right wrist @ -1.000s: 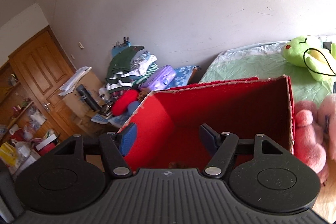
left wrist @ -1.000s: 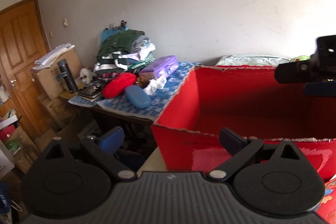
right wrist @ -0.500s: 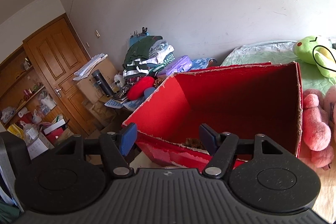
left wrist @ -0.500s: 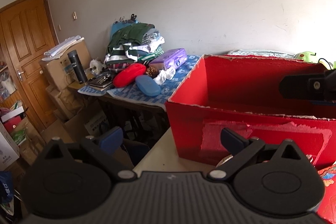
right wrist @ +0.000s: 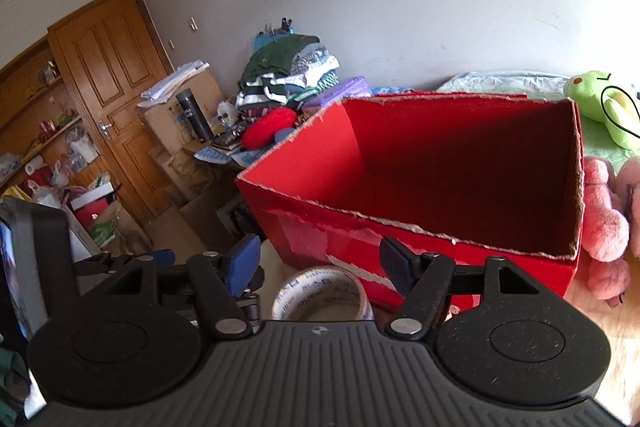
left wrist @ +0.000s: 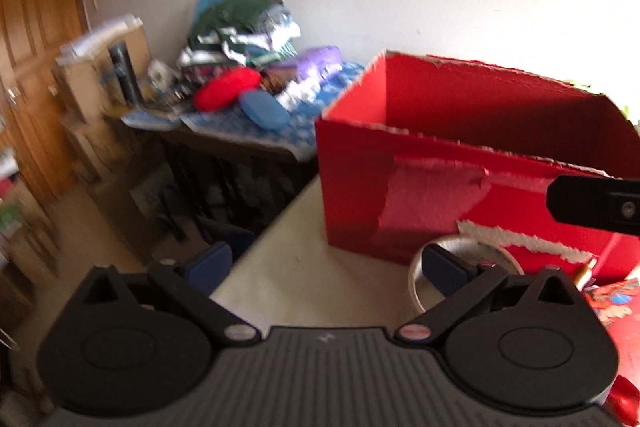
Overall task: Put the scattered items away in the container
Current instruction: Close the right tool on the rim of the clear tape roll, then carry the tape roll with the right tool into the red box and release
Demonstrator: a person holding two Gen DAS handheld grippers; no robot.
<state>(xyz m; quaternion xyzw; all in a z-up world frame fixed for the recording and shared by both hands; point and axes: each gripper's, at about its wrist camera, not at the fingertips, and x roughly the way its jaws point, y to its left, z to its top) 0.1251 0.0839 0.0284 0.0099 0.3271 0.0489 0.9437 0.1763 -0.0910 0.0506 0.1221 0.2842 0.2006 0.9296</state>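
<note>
A: What is being shown of the container?

B: A red box [right wrist: 420, 163] is being seen standing open-topped on a pale surface [left wrist: 304, 267], with torn edges along its rim and a strip of tape peeling on its near wall. Its inside is being shown as dark, and whether anything lies in it cannot be told.

A: And the scattered items?

B: A roll of tape [right wrist: 320, 293] is being seen lying just in front of the box's near wall, close to its left corner. In the right wrist view it is being framed between the two fingers of the right gripper [right wrist: 318, 261], but no pad is being pressed on it. A pink plush toy [right wrist: 604, 223] is being seen just right of the box, and a green plush toy [right wrist: 600, 103] farther back on the bed.

A: How are the grippers being held?

B: The right gripper's jaws are being held wide apart, with nothing clamped. The left gripper [left wrist: 326, 265] is likewise being held wide, its right finger being seen over the tape roll's rim; whether it touches cannot be told, since that view is blurred. A cluttered table [right wrist: 224, 155] with piled clothes [right wrist: 280, 75] is being seen far left.
</note>
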